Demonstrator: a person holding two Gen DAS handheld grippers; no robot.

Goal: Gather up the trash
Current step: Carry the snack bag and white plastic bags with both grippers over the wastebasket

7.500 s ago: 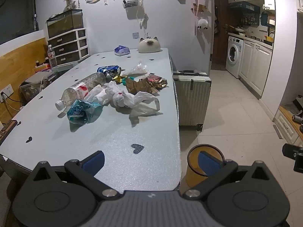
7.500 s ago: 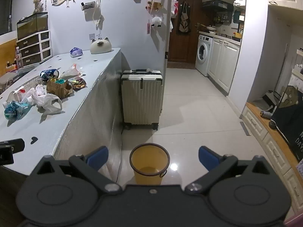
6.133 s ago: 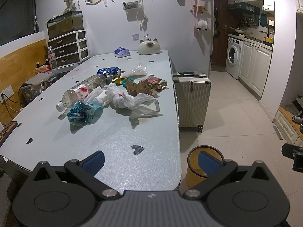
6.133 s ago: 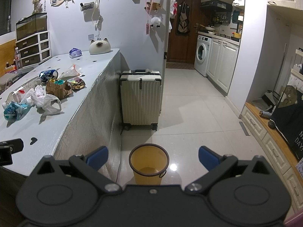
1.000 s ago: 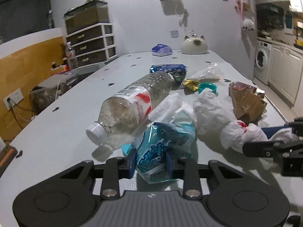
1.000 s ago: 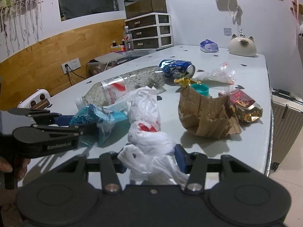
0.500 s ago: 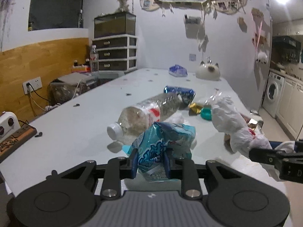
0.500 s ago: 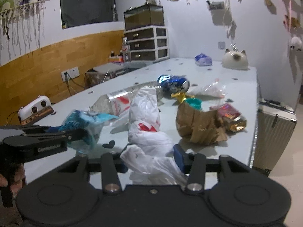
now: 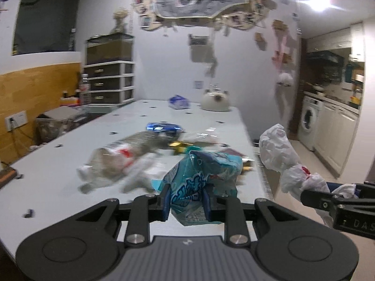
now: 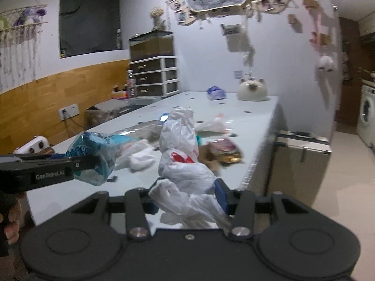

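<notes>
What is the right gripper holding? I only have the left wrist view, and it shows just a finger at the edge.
Observer: The right gripper is shut on the white plastic bag, lifted off the table.
Operator: Anything beside the table?
Observer: A pale suitcase stands on the floor against its end.
Operator: What's on the far left?
Observer: A small white device sits near the wood-panelled wall.

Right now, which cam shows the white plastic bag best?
Right wrist: the crumpled white plastic bag fills the centre, clamped in the right tongs. Left wrist catches it only at the right edge, partly behind those tongs.
</notes>
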